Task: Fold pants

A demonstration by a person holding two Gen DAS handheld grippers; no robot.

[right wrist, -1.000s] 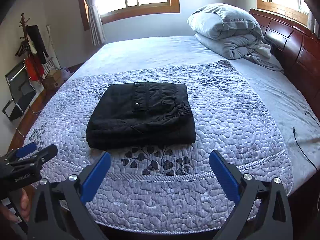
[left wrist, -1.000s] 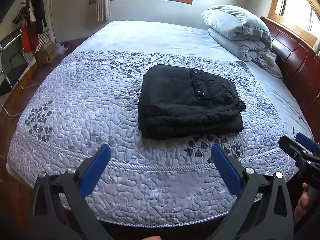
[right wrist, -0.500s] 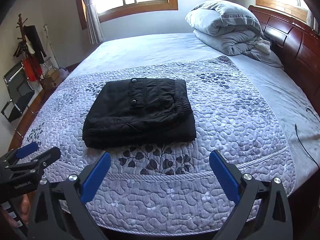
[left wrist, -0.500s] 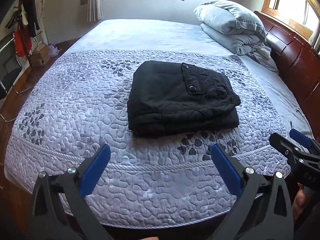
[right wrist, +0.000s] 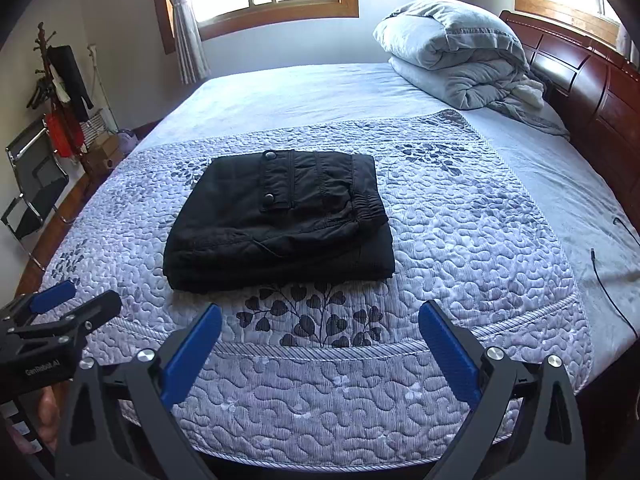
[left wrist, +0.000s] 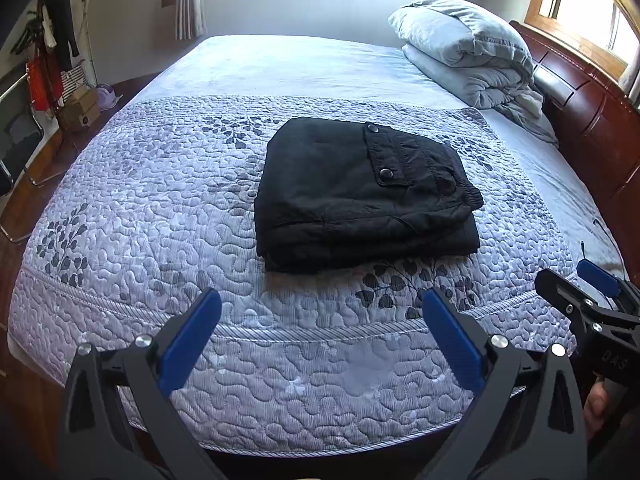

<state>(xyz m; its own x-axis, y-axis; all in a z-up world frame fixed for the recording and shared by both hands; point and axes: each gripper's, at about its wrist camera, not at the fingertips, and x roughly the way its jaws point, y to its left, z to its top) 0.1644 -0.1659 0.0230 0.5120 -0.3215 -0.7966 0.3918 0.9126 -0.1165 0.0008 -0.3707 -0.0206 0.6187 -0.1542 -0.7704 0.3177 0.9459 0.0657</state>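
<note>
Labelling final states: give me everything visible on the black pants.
The black pants lie folded into a compact, roughly rectangular stack of layers, flat on the quilted bedspread near the bed's middle. Matte woven fabric, a flap pocket with two snap buttons on top, gathered elastic at the right edge. Neither open gripper touches them.

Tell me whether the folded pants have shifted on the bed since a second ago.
No. The black pants lie just above the same dark leaf motif on the quilt as before; only the cameras moved.
</note>
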